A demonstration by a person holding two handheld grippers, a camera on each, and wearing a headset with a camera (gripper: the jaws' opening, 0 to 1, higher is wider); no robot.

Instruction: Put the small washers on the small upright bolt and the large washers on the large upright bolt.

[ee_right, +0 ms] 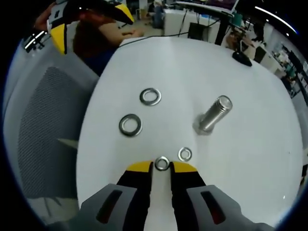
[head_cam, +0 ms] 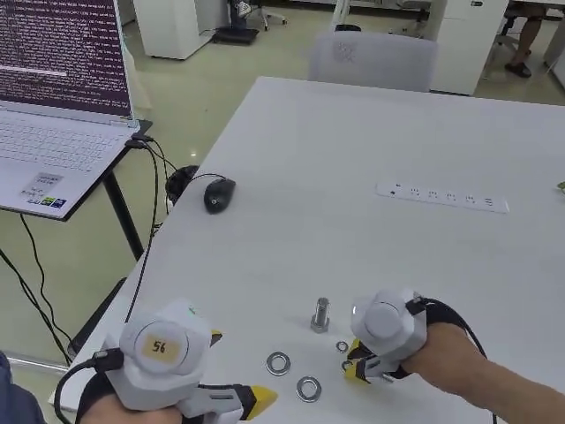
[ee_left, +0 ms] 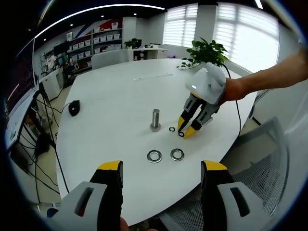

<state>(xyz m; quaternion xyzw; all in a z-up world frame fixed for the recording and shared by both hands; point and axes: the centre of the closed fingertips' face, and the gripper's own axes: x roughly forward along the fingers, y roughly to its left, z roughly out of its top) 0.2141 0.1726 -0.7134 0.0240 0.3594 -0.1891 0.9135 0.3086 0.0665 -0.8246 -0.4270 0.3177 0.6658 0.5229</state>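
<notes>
One upright steel bolt (head_cam: pixel 320 315) (ee_left: pixel 155 119) (ee_right: pixel 213 114) stands on the white table (head_cam: pixel 353 159). Two large washers (head_cam: pixel 278 363) (head_cam: pixel 308 388) (ee_left: pixel 154 156) (ee_right: pixel 130 124) lie flat in front of it. A small washer (head_cam: pixel 342 346) (ee_right: pixel 185 154) lies loose beside the bolt. My right gripper (head_cam: pixel 357 371) (ee_left: pixel 185 131) (ee_right: pixel 162 167) points down at the table, its yellow tips shut on a second small washer (ee_right: pixel 162 163). My left gripper (head_cam: pixel 256 402) (ee_left: pixel 162 168) hovers open near the table's front edge, holding nothing.
A black mouse (head_cam: pixel 219 194) and its cable lie at the table's left edge. A white power strip (head_cam: pixel 441 196) lies further back. A laptop (head_cam: pixel 53 132) sits on a stand to the left, and a grey chair (head_cam: pixel 371 60) stands at the far edge.
</notes>
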